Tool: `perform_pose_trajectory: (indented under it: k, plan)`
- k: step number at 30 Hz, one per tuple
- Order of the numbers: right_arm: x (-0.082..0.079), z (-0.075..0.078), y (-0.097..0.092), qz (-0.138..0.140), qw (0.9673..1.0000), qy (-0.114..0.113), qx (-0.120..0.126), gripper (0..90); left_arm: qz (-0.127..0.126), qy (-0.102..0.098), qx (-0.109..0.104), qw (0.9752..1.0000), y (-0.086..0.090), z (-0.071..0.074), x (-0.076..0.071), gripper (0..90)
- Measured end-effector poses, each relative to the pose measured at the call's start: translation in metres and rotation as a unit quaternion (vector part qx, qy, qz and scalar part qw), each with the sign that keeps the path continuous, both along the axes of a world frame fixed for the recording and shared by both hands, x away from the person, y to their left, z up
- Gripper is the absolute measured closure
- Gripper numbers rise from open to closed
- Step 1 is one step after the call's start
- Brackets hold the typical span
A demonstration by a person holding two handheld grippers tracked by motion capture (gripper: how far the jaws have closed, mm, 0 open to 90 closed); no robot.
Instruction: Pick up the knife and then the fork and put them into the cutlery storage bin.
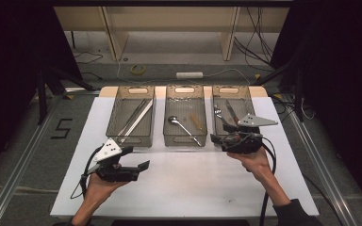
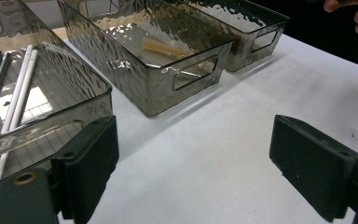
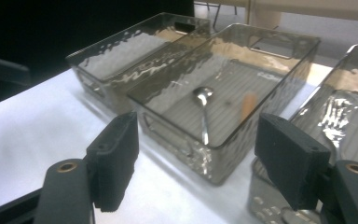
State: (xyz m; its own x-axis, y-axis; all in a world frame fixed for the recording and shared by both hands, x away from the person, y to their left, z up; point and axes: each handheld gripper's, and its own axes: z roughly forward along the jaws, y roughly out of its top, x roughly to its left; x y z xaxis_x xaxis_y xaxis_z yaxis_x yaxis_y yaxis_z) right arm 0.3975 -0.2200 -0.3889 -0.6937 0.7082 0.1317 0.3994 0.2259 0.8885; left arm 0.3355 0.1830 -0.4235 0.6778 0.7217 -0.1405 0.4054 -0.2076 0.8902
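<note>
High view shows three smoked plastic bins lined up along the far edge of a white table (image 1: 184, 188), apparently to keep the cutlery sorted by kind: long chopsticks (image 1: 136, 117) lie in the left bin (image 1: 114, 117), a spoon (image 1: 183, 126) and a small wooden piece (image 1: 196, 121) in the middle bin (image 1: 169, 136), and a fork (image 1: 219, 114) with a knife (image 1: 231, 113) in the right bin (image 1: 250, 101). The right gripper (image 1: 219, 140) sits at the near end of the right bin, its jaws spread with nothing between them, likely just done dropping a piece there. The left gripper (image 1: 139, 157) hovers over bare table near the left bin, jaws also spread and empty, seemingly waiting its turn.
</note>
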Motion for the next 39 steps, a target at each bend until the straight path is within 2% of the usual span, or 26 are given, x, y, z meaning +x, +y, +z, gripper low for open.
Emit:
perform_pose_trajectory:
  k: [13, 31, 35, 39]
  plan:
    - [-0.028, -0.014, -0.001, 0.023, 0.9996, -0.011, 0.010, 29.1, -0.006, 0.003, -0.010, 0.9999, 0.000, 0.000, 0.000, 14.9]
    - [-0.058, -0.028, -0.013, 0.033, 0.9991, -0.023, 0.012, 26.1, -0.016, 0.005, -0.021, 0.9996, -0.001, 0.000, -0.002, 14.9]
    - [-0.062, -0.033, -0.017, 0.032, 0.9990, -0.015, 0.027, 24.8, -0.018, 0.006, -0.023, 0.9996, -0.001, 0.000, -0.002, 14.9]
    - [-0.066, -0.038, -0.020, 0.028, 0.9994, -0.008, 0.021, 23.9, -0.020, 0.008, -0.027, 0.9994, -0.001, 0.000, -0.003, 14.9]
